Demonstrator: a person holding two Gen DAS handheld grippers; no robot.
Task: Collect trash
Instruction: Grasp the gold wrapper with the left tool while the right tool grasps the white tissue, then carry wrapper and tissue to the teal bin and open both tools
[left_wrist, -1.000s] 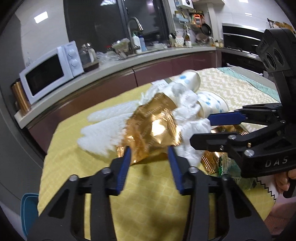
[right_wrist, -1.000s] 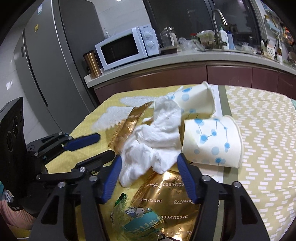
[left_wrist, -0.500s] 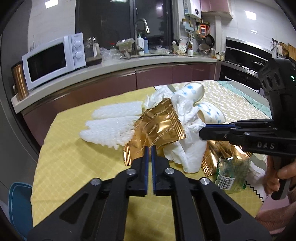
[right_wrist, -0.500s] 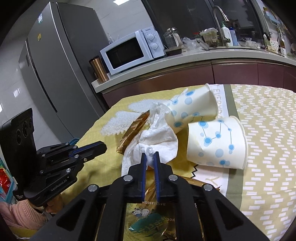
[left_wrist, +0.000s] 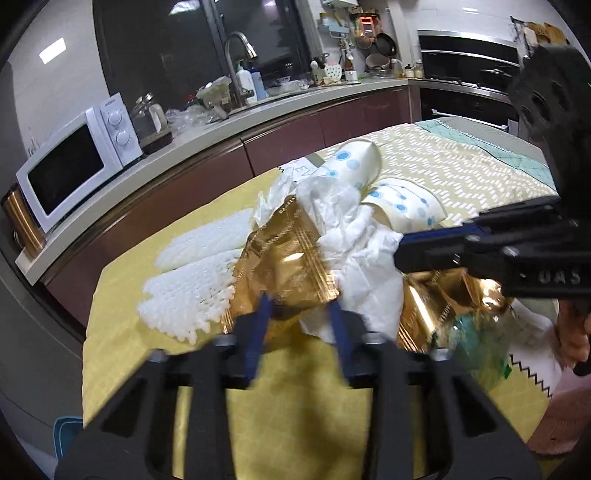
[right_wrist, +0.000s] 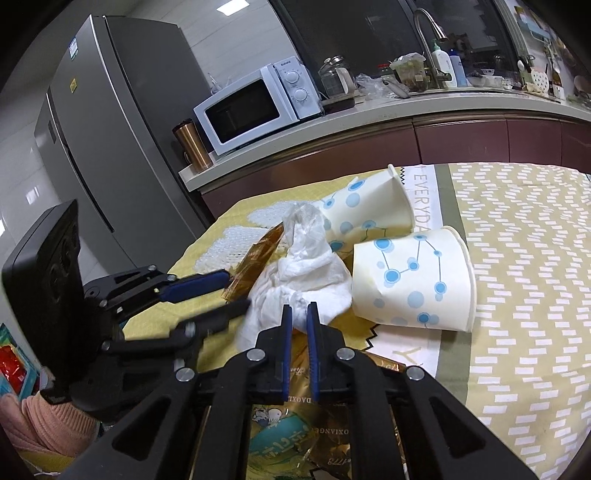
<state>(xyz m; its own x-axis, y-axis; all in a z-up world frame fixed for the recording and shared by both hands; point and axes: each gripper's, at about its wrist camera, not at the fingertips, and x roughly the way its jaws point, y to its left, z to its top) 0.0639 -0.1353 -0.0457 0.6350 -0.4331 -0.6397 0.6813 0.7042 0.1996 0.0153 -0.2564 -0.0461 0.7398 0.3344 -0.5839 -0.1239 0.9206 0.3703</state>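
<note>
- Left gripper (left_wrist: 300, 312): jaws part-spread and have just been opening; lower edge of the gold foil wrapper (left_wrist: 286, 264) sits betw the blue pads. View is blurred there, pads don't look pressed on it.
- Right gripper (right_wrist: 299, 316): jaws pressed nearly together, pinching a twisted bit of the white crumpled tissue (right_wrist: 303, 273). In the left cam it comes in from the right side, tips at the tissue.
- Trash pile sits on the table w/ yellow patterned cloth (left_wrist: 147, 350), near the table's front-left part.
- Gold wrapper leans against the tissue, on its left side; edge-on in the right cam.
- Two paper cups w/ blue dots lie on their sides: the near cup (right_wrist: 413, 280) touches the tissue's right side, the far cup (right_wrist: 365, 214) is just behind it.
- White foam netting (left_wrist: 192, 295), two pieces, flat on the cloth left of the wrapper.
- Second gold wrapper (right_wrist: 306, 417) and a teal snack packet (right_wrist: 280, 439) lie under the right gripper's body, closest to the person.
- Pink sleeve (right_wrist: 40, 424) behind the left gripper.
- Background: white microwave (right_wrist: 255, 107), copper tumbler (right_wrist: 192, 146), grey fridge (right_wrist: 107, 122) on/by the counter.
</note>
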